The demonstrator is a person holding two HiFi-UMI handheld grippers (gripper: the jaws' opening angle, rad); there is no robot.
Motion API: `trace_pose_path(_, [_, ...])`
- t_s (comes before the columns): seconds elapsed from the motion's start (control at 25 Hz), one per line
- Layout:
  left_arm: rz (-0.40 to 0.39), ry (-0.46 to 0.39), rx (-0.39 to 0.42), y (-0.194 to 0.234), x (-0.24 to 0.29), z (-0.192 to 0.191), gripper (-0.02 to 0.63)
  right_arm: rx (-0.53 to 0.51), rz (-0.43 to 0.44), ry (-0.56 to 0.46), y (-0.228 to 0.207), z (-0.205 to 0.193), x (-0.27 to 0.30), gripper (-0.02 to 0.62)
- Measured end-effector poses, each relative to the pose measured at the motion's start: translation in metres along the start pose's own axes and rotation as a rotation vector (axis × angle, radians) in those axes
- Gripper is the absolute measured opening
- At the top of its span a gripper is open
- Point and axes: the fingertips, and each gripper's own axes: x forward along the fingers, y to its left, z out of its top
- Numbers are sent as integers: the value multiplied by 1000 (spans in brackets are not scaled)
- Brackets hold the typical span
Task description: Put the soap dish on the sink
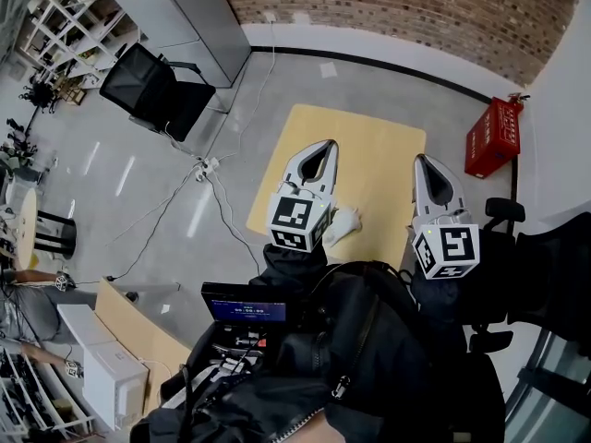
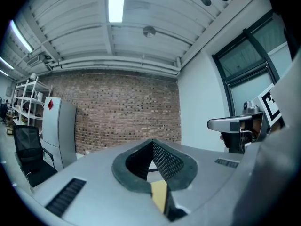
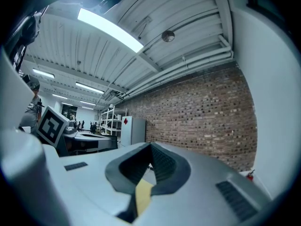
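Head view: left gripper point(image 1: 325, 148) and right gripper point(image 1: 425, 162) are held level above the yellow table point(image 1: 388, 137). A small white object point(image 1: 342, 224) lies just beside the left one; can't tell if it's the soap dish. No sink in view.

Left gripper view: jaws closed, empty, facing the brick wall point(image 2: 127, 112).

Right gripper view: same, closed and empty.

Risk: approaching with the jaws closed would shove the dish instead of gripping it.

Your left gripper point(image 1: 328, 146) and your dark jacket point(image 1: 369, 340) hide the tabletop's point(image 1: 374, 141) near edge and near-left corner. The small white thing point(image 1: 343, 221) just beside that gripper is half covered and too small to name. In each gripper view the tabletop shows only as a yellow sliver behind the jaws. The shelving point(image 1: 65, 26) is cut off at the top-left.
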Motion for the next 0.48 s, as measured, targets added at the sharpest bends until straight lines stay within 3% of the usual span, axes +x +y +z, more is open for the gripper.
trace_pose_path(0.48, [-17, 41, 24, 2, 1, -12, 2, -5, 29, -14, 10, 3, 3, 6])
